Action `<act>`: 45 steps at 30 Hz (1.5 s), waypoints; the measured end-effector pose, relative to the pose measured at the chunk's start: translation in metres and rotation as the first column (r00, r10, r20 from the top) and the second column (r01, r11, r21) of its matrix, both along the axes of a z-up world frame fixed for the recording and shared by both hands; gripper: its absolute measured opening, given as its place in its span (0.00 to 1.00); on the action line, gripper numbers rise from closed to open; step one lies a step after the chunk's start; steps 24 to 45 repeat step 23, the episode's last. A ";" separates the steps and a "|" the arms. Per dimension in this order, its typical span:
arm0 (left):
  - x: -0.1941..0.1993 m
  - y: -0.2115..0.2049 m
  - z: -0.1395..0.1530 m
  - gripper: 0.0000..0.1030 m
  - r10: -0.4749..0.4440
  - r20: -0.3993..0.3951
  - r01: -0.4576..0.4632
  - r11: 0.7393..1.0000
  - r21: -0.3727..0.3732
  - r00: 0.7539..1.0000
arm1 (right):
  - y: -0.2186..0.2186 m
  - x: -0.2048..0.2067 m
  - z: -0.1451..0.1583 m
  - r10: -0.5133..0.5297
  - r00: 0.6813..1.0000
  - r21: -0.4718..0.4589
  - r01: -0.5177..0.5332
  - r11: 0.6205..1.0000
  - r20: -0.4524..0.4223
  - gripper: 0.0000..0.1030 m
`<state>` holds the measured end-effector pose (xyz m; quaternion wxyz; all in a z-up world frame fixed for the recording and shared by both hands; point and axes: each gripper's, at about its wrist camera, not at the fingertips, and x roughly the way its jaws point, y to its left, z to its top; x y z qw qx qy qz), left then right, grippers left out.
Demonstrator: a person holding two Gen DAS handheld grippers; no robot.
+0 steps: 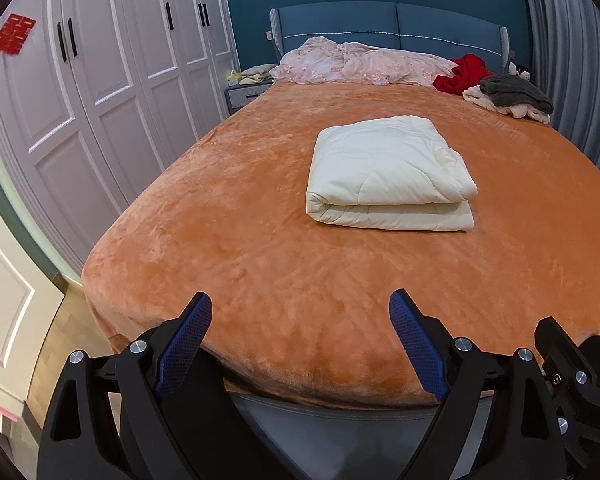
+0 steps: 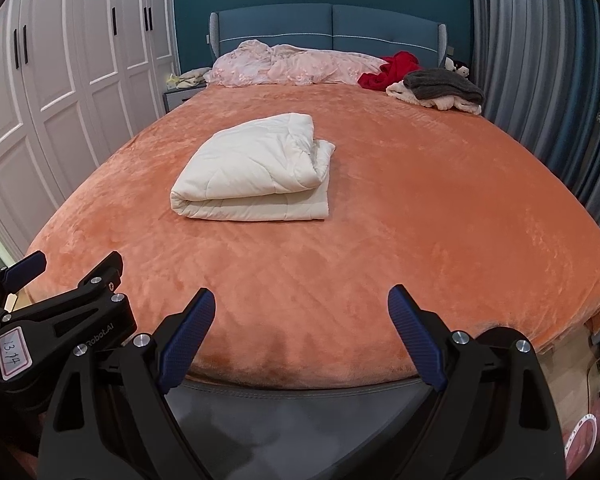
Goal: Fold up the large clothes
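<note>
A cream quilted garment lies folded into a thick rectangle in the middle of the orange bed cover; it also shows in the right wrist view. My left gripper is open and empty, held at the foot edge of the bed, well short of the bundle. My right gripper is open and empty, also at the foot edge, to the right of the left one. The left gripper's body shows at the lower left of the right wrist view.
A pink floral duvet lies bunched at the headboard. A red garment and a grey and cream pile sit at the far right corner. White wardrobes line the left side; a grey curtain hangs on the right.
</note>
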<state>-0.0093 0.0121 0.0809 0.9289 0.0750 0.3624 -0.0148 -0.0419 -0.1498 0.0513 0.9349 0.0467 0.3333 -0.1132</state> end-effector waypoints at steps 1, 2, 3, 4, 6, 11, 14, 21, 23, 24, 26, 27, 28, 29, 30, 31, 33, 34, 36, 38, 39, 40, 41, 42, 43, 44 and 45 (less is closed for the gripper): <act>0.000 0.000 0.000 0.85 0.000 0.000 0.000 1.000 0.000 1.000 | 0.000 0.000 0.000 0.000 1.000 0.001 0.000 1.000 -0.001 0.83; 0.000 0.000 0.000 0.85 0.000 0.000 0.000 1.000 0.002 1.000 | 0.000 0.000 0.000 -0.001 1.000 0.000 0.001 1.000 0.000 0.83; 0.000 0.000 0.000 0.85 0.000 0.000 0.000 1.000 0.001 1.000 | 0.001 -0.001 0.000 -0.001 1.000 0.000 0.001 1.000 0.000 0.83; 0.000 0.000 0.000 0.85 -0.001 0.001 0.001 1.000 0.002 1.000 | 0.001 -0.001 0.000 -0.001 1.000 0.000 0.001 1.000 -0.001 0.83; 0.000 0.000 0.000 0.85 -0.002 0.005 0.002 1.000 0.004 1.000 | 0.001 -0.001 0.000 -0.001 1.000 0.000 0.001 1.000 -0.001 0.83; -0.002 -0.001 0.000 0.84 -0.005 0.014 0.005 1.000 0.007 1.000 | 0.001 -0.001 0.000 -0.003 1.000 0.000 0.003 1.000 0.000 0.83; -0.002 -0.001 0.001 0.83 -0.005 0.014 0.005 1.000 0.007 1.000 | 0.000 -0.001 0.000 -0.003 1.000 -0.002 0.003 1.000 0.000 0.83; -0.001 0.000 -0.001 0.83 -0.003 0.006 0.003 1.000 0.003 1.000 | 0.000 -0.002 -0.001 -0.005 1.000 -0.004 0.005 1.000 0.000 0.83; 0.000 0.002 -0.001 0.83 -0.005 0.003 0.004 1.000 0.001 1.000 | -0.001 -0.002 -0.001 -0.005 1.000 -0.005 0.005 1.000 0.000 0.83; 0.000 0.002 -0.001 0.83 -0.005 0.003 0.004 1.000 0.001 1.000 | -0.001 -0.002 -0.001 -0.005 1.000 -0.005 0.005 1.000 0.000 0.83; 0.000 0.002 -0.001 0.83 -0.005 0.003 0.004 1.000 0.001 1.000 | -0.001 -0.002 -0.001 -0.005 1.000 -0.005 0.005 1.000 0.000 0.83; 0.000 0.002 -0.001 0.83 -0.005 0.003 0.004 1.000 0.001 1.000 | -0.001 -0.002 -0.001 -0.005 1.000 -0.005 0.005 1.000 0.000 0.83; 0.000 0.002 -0.001 0.83 -0.005 0.003 0.004 1.000 0.001 1.000 | -0.001 -0.002 -0.001 -0.005 1.000 -0.005 0.005 1.000 0.000 0.83; 0.000 0.002 -0.001 0.83 -0.005 0.003 0.004 1.000 0.001 1.000 | -0.001 -0.002 -0.001 -0.005 1.000 -0.005 0.005 1.000 0.000 0.83; 0.000 0.002 -0.001 0.83 -0.005 0.003 0.004 1.000 0.001 1.000 | -0.001 -0.002 -0.001 -0.005 1.000 -0.005 0.005 1.000 0.000 0.83; 0.000 0.002 -0.001 0.83 -0.005 0.003 0.004 1.000 0.001 1.000 | -0.001 -0.002 -0.001 -0.005 1.000 -0.005 0.005 1.000 0.000 0.83; 0.000 0.002 -0.001 0.83 -0.005 0.003 0.004 1.000 0.001 1.000 | -0.001 -0.002 -0.001 -0.005 1.000 -0.005 0.005 1.000 0.000 0.83; 0.000 0.002 -0.001 0.83 -0.005 0.003 0.004 1.000 0.001 1.000 | -0.001 -0.002 -0.001 -0.005 1.000 -0.005 0.005 1.000 0.000 0.83; 0.000 0.002 -0.001 0.83 -0.005 0.003 0.004 1.000 0.001 1.000 | -0.001 -0.002 -0.001 -0.005 1.000 -0.005 0.005 1.000 0.000 0.83; 0.000 0.002 -0.001 0.83 -0.005 0.003 0.004 1.000 0.001 1.000 | -0.001 -0.002 -0.001 -0.005 1.000 -0.005 0.005 1.000 0.000 0.83; 0.000 0.002 -0.001 0.83 -0.005 0.003 0.004 1.000 0.001 1.000 | -0.001 -0.002 -0.001 -0.005 1.000 -0.005 0.005 1.000 0.000 0.83; 0.000 0.002 -0.001 0.83 -0.005 0.003 0.004 1.000 0.001 1.000 | -0.001 -0.002 -0.001 -0.005 1.000 -0.005 0.005 1.000 0.000 0.83; 0.000 0.002 -0.001 0.83 -0.005 0.003 0.004 1.000 0.001 1.000 | -0.001 -0.002 -0.001 -0.005 1.000 -0.005 0.005 1.000 0.000 0.83; 0.000 0.002 -0.001 0.83 -0.005 0.003 0.004 1.000 0.001 1.000 | -0.001 -0.002 -0.001 -0.005 1.000 -0.005 0.005 1.000 0.000 0.83; 0.000 0.002 -0.001 0.83 -0.005 0.003 0.004 1.000 0.001 1.000 | -0.001 -0.002 -0.001 -0.005 1.000 -0.005 0.005 1.000 0.000 0.83; 0.000 0.002 -0.001 0.83 -0.005 0.003 0.004 1.000 0.001 1.000 | -0.001 -0.002 -0.001 -0.005 1.000 -0.005 0.005 1.000 0.000 0.83; 0.000 0.002 -0.001 0.83 -0.005 0.003 0.004 1.000 0.001 1.000 | -0.001 -0.002 -0.001 -0.005 1.000 -0.005 0.005 1.000 0.000 0.83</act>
